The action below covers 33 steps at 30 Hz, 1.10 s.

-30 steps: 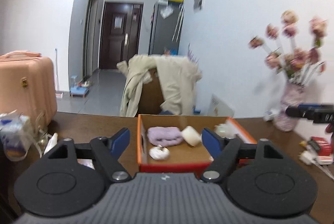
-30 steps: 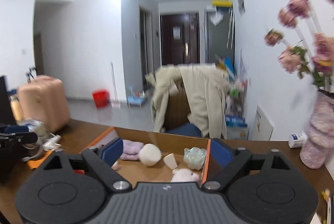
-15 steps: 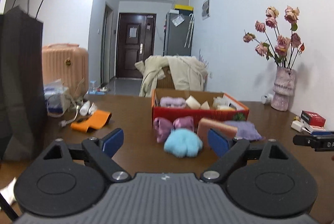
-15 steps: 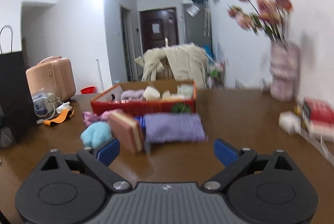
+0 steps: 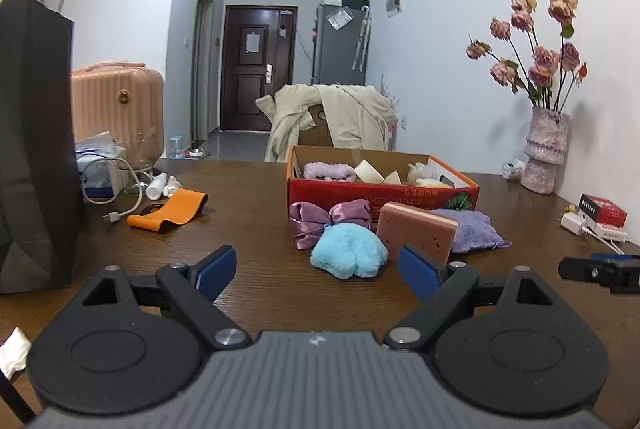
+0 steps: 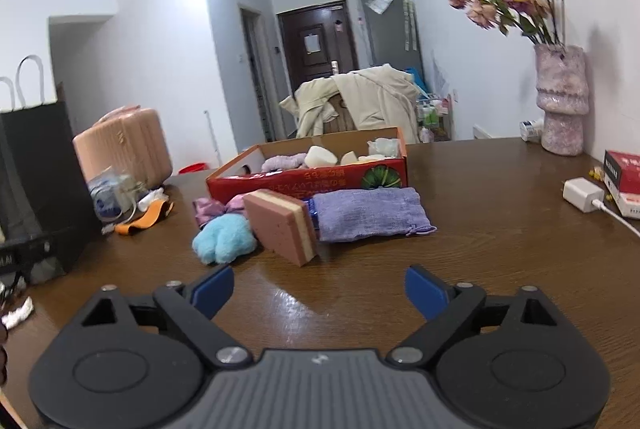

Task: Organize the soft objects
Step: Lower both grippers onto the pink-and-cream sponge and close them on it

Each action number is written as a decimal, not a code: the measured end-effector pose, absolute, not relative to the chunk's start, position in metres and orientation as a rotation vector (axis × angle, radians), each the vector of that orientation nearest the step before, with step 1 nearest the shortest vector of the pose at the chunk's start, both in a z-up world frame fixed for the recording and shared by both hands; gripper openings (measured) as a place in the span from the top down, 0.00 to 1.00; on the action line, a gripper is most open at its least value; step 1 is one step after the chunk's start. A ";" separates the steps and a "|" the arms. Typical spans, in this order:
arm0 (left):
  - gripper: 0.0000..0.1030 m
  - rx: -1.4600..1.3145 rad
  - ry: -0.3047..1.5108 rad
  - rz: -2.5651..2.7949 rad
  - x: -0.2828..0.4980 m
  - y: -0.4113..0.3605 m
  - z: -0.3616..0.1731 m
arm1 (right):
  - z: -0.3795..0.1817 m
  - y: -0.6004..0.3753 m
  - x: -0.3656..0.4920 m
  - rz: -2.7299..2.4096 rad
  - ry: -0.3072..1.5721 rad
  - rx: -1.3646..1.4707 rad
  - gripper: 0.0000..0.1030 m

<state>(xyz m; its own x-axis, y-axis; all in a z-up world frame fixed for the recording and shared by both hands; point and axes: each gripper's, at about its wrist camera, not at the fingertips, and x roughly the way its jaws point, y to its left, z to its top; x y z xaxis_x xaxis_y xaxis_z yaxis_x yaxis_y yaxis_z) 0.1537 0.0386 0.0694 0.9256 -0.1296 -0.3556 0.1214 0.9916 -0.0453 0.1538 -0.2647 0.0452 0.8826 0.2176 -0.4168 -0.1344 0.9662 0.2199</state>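
A red cardboard box (image 5: 380, 195) (image 6: 304, 181) stands mid-table with a lavender cloth, pale sponges and other soft bits inside. Four soft things lie in front of it. They are a purple satin bow (image 5: 320, 217) (image 6: 216, 207), a fluffy blue plush (image 5: 348, 255) (image 6: 224, 239), a pink sponge (image 5: 416, 229) (image 6: 280, 227) on edge, and a lavender knitted pouch (image 5: 472, 229) (image 6: 368, 215). My left gripper (image 5: 318, 263) is open just short of the plush, holding nothing. My right gripper (image 6: 319, 287) is short of the sponge and pouch; its jaws are closing with nothing between them.
A black paper bag (image 5: 32, 149) stands at the left, with an orange strap (image 5: 168, 215) and cables beside it. A vase of flowers (image 5: 546, 157), a red packet (image 5: 604, 213) and a white charger (image 6: 582, 195) sit on the right. A coat-draped chair (image 5: 336, 121) is behind the table.
Both grippers have drawn back from over the box and come down toward the near part of the table. The soft things before the box have come into view. Both jaws stay wide.
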 end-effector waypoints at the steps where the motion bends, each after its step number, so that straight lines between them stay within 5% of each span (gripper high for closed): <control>1: 0.14 -0.023 0.370 -0.142 0.159 0.038 0.069 | 0.045 -0.265 0.159 0.183 0.461 0.194 0.16; 7: 0.25 -0.047 0.389 -0.323 0.229 0.015 0.073 | 0.043 -0.259 0.202 0.243 0.490 0.267 0.31; 9: 0.28 -0.050 0.435 -0.398 0.271 0.003 0.071 | 0.040 -0.256 0.229 0.270 0.511 0.344 0.46; 11: 0.45 -0.079 0.486 -0.423 0.310 -0.005 0.067 | 0.037 -0.251 0.253 0.297 0.517 0.398 0.52; 16: 0.59 -0.218 0.632 -0.462 0.381 -0.012 0.053 | 0.024 -0.243 0.303 0.272 0.574 0.482 0.59; 17: 0.72 -0.247 0.680 -0.472 0.388 -0.013 0.049 | 0.020 -0.245 0.310 0.267 0.587 0.511 0.67; 18: 0.75 -0.268 0.710 -0.486 0.391 -0.012 0.045 | 0.018 -0.246 0.313 0.269 0.599 0.532 0.75; 31: 0.75 -0.364 0.708 -0.593 0.244 -0.008 0.027 | 0.019 -0.245 0.215 0.416 0.627 0.339 0.78; 33: 0.73 -0.344 0.666 -0.574 0.235 -0.001 0.036 | 0.024 -0.250 0.212 0.390 0.604 0.329 0.70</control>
<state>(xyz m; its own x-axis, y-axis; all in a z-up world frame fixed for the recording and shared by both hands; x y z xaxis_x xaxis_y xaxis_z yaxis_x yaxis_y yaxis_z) 0.2353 -0.0009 0.0357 0.6414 -0.5989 -0.4796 0.3861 0.7921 -0.4727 0.2124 -0.2500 0.0240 0.7549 0.4452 -0.4817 -0.2568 0.8763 0.4075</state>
